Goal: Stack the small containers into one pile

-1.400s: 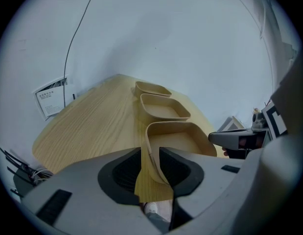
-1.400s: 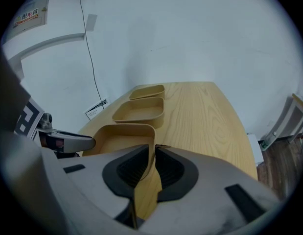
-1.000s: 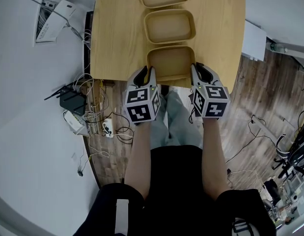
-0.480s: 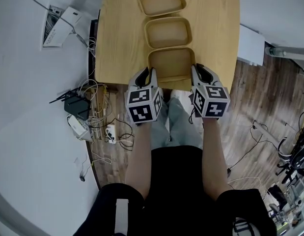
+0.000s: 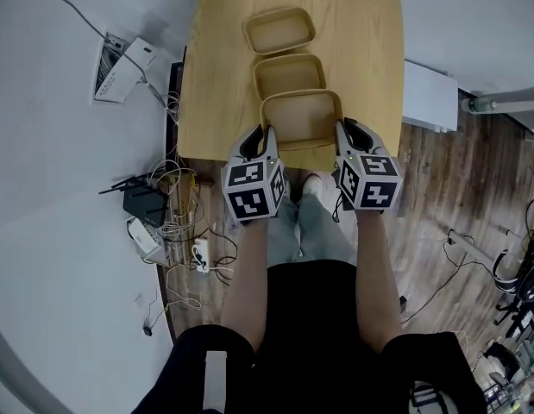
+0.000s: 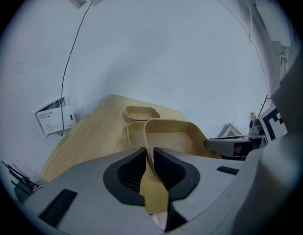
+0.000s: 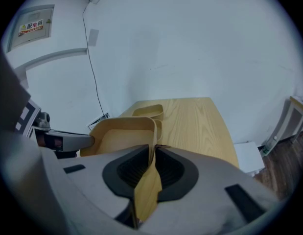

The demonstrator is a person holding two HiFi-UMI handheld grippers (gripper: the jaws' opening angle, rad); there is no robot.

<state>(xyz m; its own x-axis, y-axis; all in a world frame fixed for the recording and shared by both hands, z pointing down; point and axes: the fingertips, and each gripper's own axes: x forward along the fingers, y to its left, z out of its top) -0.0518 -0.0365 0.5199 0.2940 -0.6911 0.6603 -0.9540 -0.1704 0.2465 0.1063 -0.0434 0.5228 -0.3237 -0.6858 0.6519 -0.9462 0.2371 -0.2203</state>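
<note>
Lift is in hand: left gripper (image 5: 263, 138), jaws just closed, and right gripper (image 5: 346, 134) clamp opposite walls of the near container (image 5: 301, 117), which next needs nesting into the middle container (image 5: 288, 74) beyond it.

Matt tan container (image 5: 301, 119), wood-grain table (image 5: 215, 76)

The left forearm (image 5: 246, 274) and the right forearm (image 5: 375, 274) are stretched forward side by side, roughly parallel. The left gripper (image 5: 261, 138) and the right gripper (image 5: 347, 134) are held level with each other, both pointed forward and tilted downward, with the marker cubes (image 5: 252, 188) turned up toward the head. The left jaws have just been closing and are clamped on the left wall of the nearest container (image 5: 301, 119). The right jaws are pressed together on its right wall.
</note>
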